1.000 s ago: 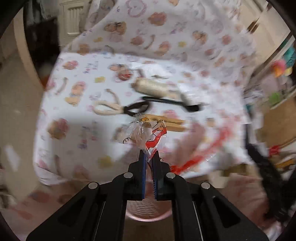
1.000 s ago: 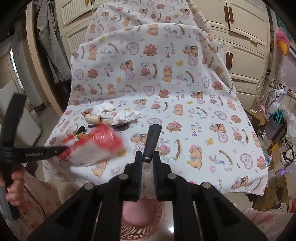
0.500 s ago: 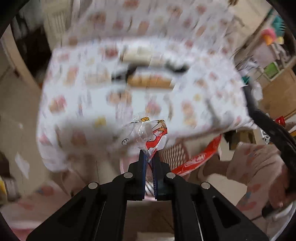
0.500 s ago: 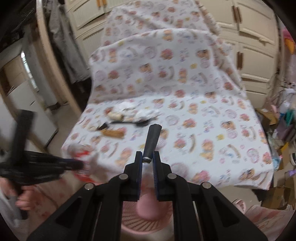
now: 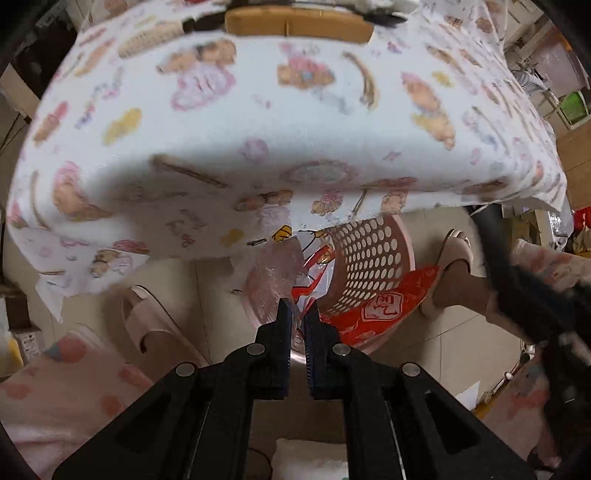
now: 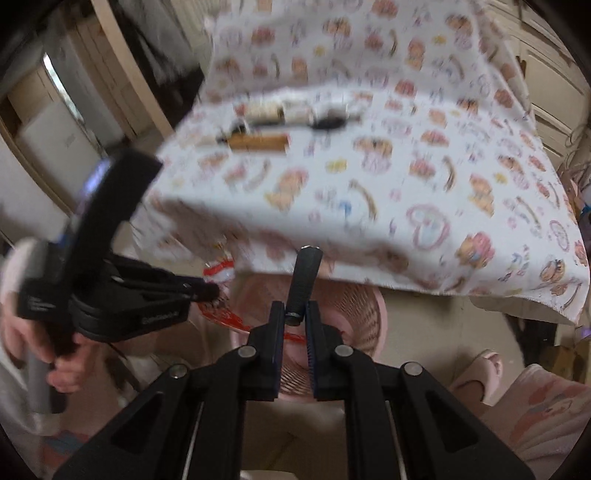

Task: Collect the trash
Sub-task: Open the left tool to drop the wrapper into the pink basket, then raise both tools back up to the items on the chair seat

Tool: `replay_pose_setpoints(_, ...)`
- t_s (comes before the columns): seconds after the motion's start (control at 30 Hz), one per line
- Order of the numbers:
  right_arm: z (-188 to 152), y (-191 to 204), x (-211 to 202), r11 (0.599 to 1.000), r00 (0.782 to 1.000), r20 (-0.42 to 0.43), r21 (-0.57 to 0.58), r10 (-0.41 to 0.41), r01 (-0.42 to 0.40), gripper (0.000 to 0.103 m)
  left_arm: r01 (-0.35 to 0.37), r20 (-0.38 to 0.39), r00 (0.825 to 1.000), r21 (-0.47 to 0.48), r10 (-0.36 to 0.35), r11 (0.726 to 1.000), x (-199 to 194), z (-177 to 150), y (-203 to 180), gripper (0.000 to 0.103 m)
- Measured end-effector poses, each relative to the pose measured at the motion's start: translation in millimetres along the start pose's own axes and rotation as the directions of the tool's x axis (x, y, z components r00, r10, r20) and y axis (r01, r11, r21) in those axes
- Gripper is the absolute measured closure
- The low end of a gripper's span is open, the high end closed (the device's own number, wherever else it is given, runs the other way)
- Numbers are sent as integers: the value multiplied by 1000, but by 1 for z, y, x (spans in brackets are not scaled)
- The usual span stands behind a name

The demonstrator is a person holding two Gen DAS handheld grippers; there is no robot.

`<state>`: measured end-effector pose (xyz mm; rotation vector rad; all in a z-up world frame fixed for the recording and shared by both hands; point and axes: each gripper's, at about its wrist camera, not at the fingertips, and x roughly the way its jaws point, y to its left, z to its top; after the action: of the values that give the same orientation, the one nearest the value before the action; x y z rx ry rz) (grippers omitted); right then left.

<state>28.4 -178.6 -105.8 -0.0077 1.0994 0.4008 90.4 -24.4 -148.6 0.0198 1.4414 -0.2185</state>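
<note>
There are two grippers. The left gripper (image 5: 298, 314), at the lower centre of the left wrist view, has its fingers pinching a clear plastic wrapper (image 5: 295, 269) with red and yellow print; the wrapper hangs in the centre of the frame, over the opening of the pink basket (image 5: 369, 258). In the right wrist view the left gripper (image 6: 212, 291) is at the centre left, held by a hand (image 6: 48, 354), and a little of the red and clear wrapper (image 6: 219, 271) shows at its tips.

The right gripper (image 6: 295, 319), at the lower centre of its own view, has its fingers pinching the lower end of one dark cylindrical stick (image 6: 304, 280), which stands almost upright above the pink basket (image 6: 351, 314).

I count one basket. It is pink plastic with many round holes and it stands on the floor, just below the front edge of the table. Inside it lies one red bag (image 5: 380, 314) with a white square seal mark; the character in it I cannot read. On the side of the left gripper there is pale lettering, but it is too blurred to read.

One patterned cloth (image 5: 295, 122) with bears and hearts covers the table. At the top of the left wrist view lies one wooden block (image 5: 295, 26). Two pale slippers (image 5: 155, 325) are visible on the floor, one on each side of the basket.
</note>
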Motion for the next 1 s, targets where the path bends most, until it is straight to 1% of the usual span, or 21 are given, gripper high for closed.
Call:
replay_pose_setpoints(0.07,-2,-2,18,1000,998,-56,9,6,-5,92,-7,-9,1000,-2,7,1000,9,3,-1,95)
replay_pose_setpoints(0.13,-4,-5,38,999,994,-108,29,16,-13,92,-31,-37,999,42,33,999,19,7,-5,74)
replay_pose_setpoints(0.2,-6,-10,60,999,988,-154,39,-21,28,92,-65,-38,997,64,67,996,25,11,-8,71)
replay_pose_setpoints(0.23,-6,-13,67,998,986,-167,46,-26,34,92,-78,-41,996,62,80,995,26,11,-9,70)
replay_pose_setpoints(0.27,-7,-16,74,998,983,-183,60,-24,36,92,-76,-52,995,66,79,995,27,9,-10,68)
replay_pose_setpoints(0.33,-9,-20,86,997,977,-210,72,-23,39,92,-72,-63,995,65,76,995,25,4,-16,55)
replay_pose_setpoints(0.37,-11,-20,88,997,976,-216,65,-34,49,92,-73,-58,995,59,77,996,24,3,-17,53)
replay_pose_setpoints(0.43,-14,-21,94,996,972,-228,55,-58,72,92,-88,-50,995,48,91,995,22,0,-18,47)
replay_pose_setpoints(0.47,-13,-22,97,995,970,-239,65,-55,72,91,-97,-50,994,47,99,994,22,0,-19,45)
replay_pose_setpoints(0.53,-15,-26,102,994,966,-255,89,-33,58,84,-106,-48,993,33,108,994,23,-1,-14,40)
replay_pose_setpoints(0.57,-16,-27,102,994,966,-256,90,-40,66,73,-106,-43,993,17,107,994,24,-1,-7,39)
replay_pose_setpoints(0.6,-17,-28,100,993,967,-249,84,-57,80,65,-103,-37,994,0,103,995,20,-1,-4,36)
replay_pose_setpoints(0.63,-16,-28,98,992,968,-237,74,-79,99,63,-97,-32,995,-11,97,995,21,0,1,32)
replay_pose_setpoints(0.67,-15,-28,96,991,969,-232,73,-88,108,60,-93,-23,995,-18,92,996,18,0,3,30)
replay_pose_setpoints(0.7,-13,-29,94,991,970,-227,82,-88,109,53,-96,-7,995,-19,96,995,14,0,3,27)
replay_pose_setpoints(0.77,-11,-32,86,989,976,-204,111,-77,102,45,-123,35,992,-13,123,992,3,1,5,24)
replay_pose_setpoints(0.83,-7,-31,76,987,981,-170,111,-94,114,45,-139,84,987,-13,139,990,-7,1,8,22)
replay_pose_setpoints(0.9,-5,-29,64,987,985,-131,94,-115,128,40,-145,147,978,-26,147,989,-22,-1,9,22)
replay_pose_setpoints(0.97,0,-24,53,988,990,-86,90,-115,123,37,-138,219,965,-35,143,990,-41,-2,10,18)
replay_pose_setpoints(1.0,1,-23,48,989,992,-62,88,-111,116,34,-135,257,956,-41,141,990,-50,-4,10,15)
